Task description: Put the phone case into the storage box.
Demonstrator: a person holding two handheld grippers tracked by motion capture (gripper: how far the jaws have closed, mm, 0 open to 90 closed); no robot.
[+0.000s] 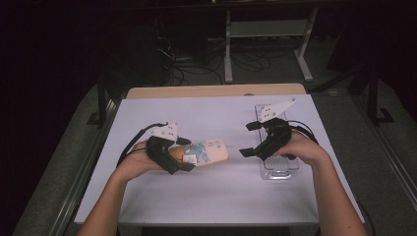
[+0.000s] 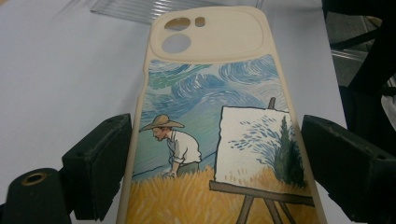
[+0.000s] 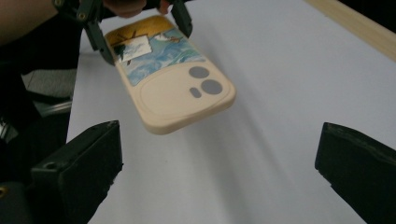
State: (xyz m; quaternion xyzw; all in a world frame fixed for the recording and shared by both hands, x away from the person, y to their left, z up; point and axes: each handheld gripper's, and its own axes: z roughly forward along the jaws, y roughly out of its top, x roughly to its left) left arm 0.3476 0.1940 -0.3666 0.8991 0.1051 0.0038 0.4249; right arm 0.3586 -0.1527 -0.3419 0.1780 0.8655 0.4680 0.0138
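The largest thing is the white table [image 1: 216, 196], and almost all of it is bare. On its right part lies a clear plastic tray [image 1: 278, 169], flat on the surface, partly under the right hand [image 1: 302, 147].

Next in size is the phone case [image 1: 210, 151], cream-coloured, with a painted picture on its back: a man in a straw hat bending in a yellow field, an easel, and a blue swirling sky. It is not lying on the table. The left gripper [image 1: 183, 153] holds it by the painted end, and the camera-hole end sticks out free toward the middle of the table, with its shadow below it in the right gripper view. In the left gripper view the two black jaws stand at the long edges of the case, one on each side, fairly wide apart because the case is wide; the case stays in the air, so I judge the grip is firm.

The right gripper [image 1: 250, 139] is well apart from the case, its jaws spread wide with nothing between them, pointing toward the free end of the case.

About the progress, I judge this: the picking up of the case is done, and it is presented to the other hand. What is left seems to be the second hand's part, either to take the free end or to help bring the case to the tray. The tray looks empty, as far as its clear plastic lets me see.
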